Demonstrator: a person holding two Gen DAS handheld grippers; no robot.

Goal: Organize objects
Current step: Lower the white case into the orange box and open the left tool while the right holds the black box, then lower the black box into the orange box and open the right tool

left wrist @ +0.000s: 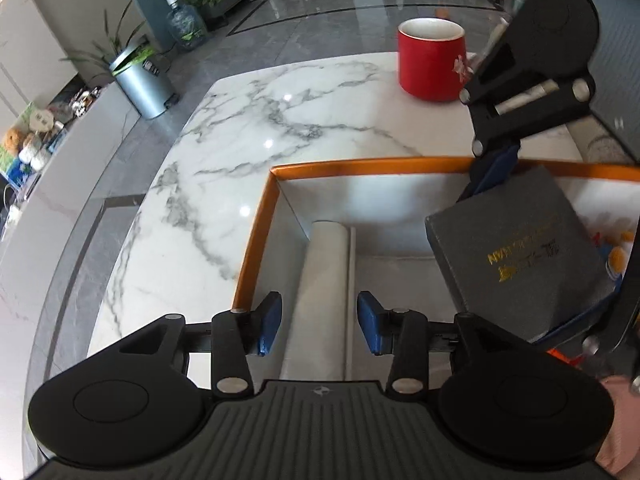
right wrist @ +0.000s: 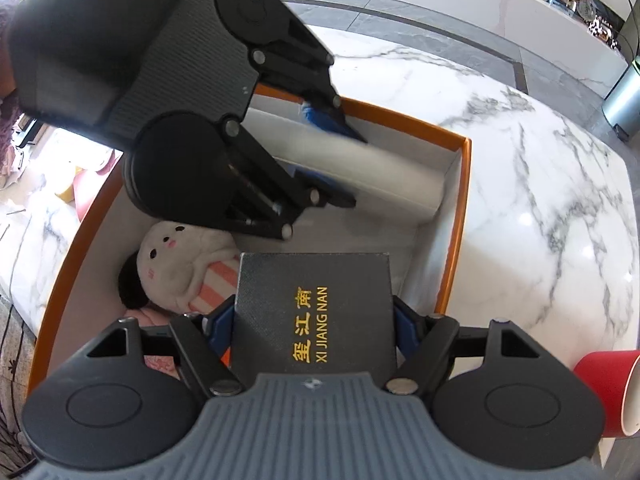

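Packing step: left gripper (left wrist: 318,322) jaws apart astride white roll (left wrist: 320,276), just laid in box (left wrist: 256,236). Right gripper (right wrist: 314,326) clamped dark case (right wrist: 316,312); lower it beside roll next.

marble top (left wrist: 256,128) open, mug (left wrist: 432,64) far corner

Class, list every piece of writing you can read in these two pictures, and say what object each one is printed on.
"XI JIANG NAN", gold letters on the dark grey box held in the right gripper.
"玺江南", gold characters beside it on the same box.
In the left wrist view the box's gold print is upside down and too blurred to read.
The small pattern on the red mug shows no readable words.
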